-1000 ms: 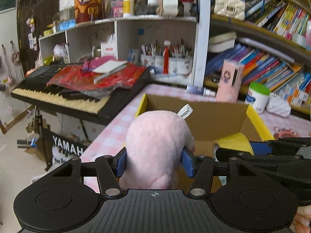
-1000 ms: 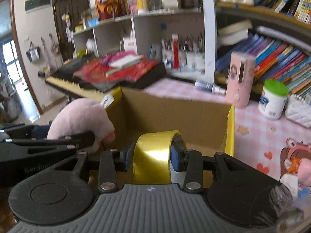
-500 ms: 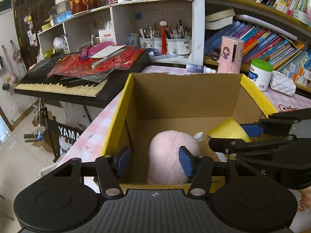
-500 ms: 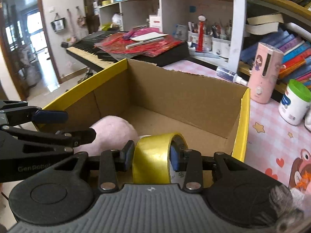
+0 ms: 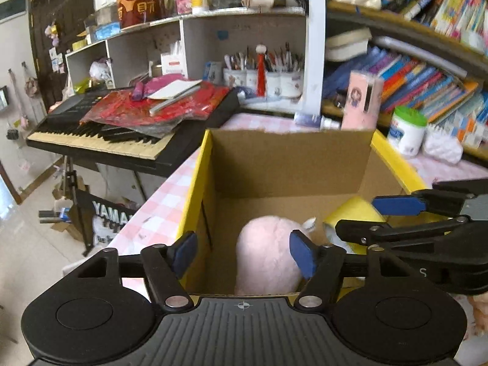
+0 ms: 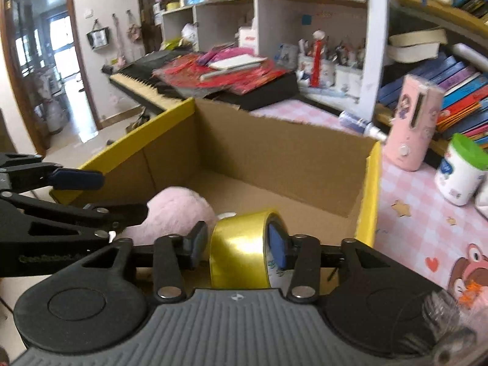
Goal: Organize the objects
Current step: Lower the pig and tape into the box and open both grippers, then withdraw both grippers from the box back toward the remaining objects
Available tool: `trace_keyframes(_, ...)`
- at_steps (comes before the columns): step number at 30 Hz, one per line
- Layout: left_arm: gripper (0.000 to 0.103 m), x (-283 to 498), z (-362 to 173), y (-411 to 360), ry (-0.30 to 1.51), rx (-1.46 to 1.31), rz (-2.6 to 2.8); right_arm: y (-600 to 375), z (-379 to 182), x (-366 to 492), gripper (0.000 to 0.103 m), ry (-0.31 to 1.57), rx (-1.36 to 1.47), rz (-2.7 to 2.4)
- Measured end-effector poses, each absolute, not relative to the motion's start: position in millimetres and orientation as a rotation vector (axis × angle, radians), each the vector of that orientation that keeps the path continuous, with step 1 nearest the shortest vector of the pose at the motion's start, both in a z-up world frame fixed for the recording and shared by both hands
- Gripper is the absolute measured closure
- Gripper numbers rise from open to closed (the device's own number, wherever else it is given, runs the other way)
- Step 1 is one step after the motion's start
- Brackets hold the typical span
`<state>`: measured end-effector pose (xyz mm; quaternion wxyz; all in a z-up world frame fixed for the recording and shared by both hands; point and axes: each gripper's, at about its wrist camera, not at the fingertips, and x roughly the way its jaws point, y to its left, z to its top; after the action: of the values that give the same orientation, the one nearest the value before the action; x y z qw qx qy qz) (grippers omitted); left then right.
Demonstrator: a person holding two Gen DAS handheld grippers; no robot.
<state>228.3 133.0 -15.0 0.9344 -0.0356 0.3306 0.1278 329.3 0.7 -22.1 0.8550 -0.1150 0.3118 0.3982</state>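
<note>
Inside cardboard box [image 5: 289,164], near its front wall: pink plush toy [image 5: 267,256] lying on box floor, white tag at its far-right side. Left gripper [image 5: 244,251] above front edge of box, fingers spread wide w/ blue pads; left pad outside box's left wall, right pad just beside the plush, nothing clamped. Right gripper [image 6: 241,241] also at front of box, to the right of the plush; gold tape roll [image 6: 241,250] stands on edge betw. its pads. Right pad sits against roll's side, left pad shows a slim gap – can't tell if roll is really gripped. Roll touching or just beside plush, exact contact unclear. Box: yellow-taped rims on left & right walls, sits on pink checked tablecloth [image 6: 411,213]. On cloth past box's right wall: pink bottle w/ cartoon girl [image 6: 416,125], white jar w/ green lid [image 6: 460,170]. Off table's left edge: black Yamaha keyboard [image 5: 100,134] w/ red cloth & notebook on top. Behind: shelf w/ pen cups [image 5: 265,76], rows of books [image 5: 427,85].
</note>
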Motion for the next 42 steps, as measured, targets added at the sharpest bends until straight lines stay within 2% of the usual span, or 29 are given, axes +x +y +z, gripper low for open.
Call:
trace_keyframes(2, 0.024, 220, -6, 138, 0.653, -0.12, 0.235, -4, -13, 326, 0.037, 0.647, -0.223, 0.781)
trace_keyframes(3, 0.015, 215, -2, 140, 0.634, -0.132, 0.227, -6, -9, 324, 0.034, 0.642, -0.212, 0.756)
trace_keyframes(5, 0.009, 203, 8, 139, 0.571, -0.129, 0.242, -12, 2, 317, 0.025, 0.62, -0.18, 0.714)
trace_keyframes(10, 0.006, 176, 27, 135, 0.478, -0.126, 0.216, -24, 25, 287, 0.015, 0.544, -0.128, 0.622)
trace_keyframes(22, 0.005, 110, 18, 147, 0.491, -0.136, 0.233, -34, 28, 193, 0.012, 0.491, -0.111, 0.468)
trace_keyframes(29, 0.005, 71, -9, 157, 0.628, -0.2, 0.235, -36, 6, 148, 0.012, 0.592, -0.102, 0.418)
trace_keyframes(42, 0.005, 25, -27, 144, 0.703, -0.125, 0.153, -53, -26, 83, 0.012, 0.705, -0.085, 0.304)
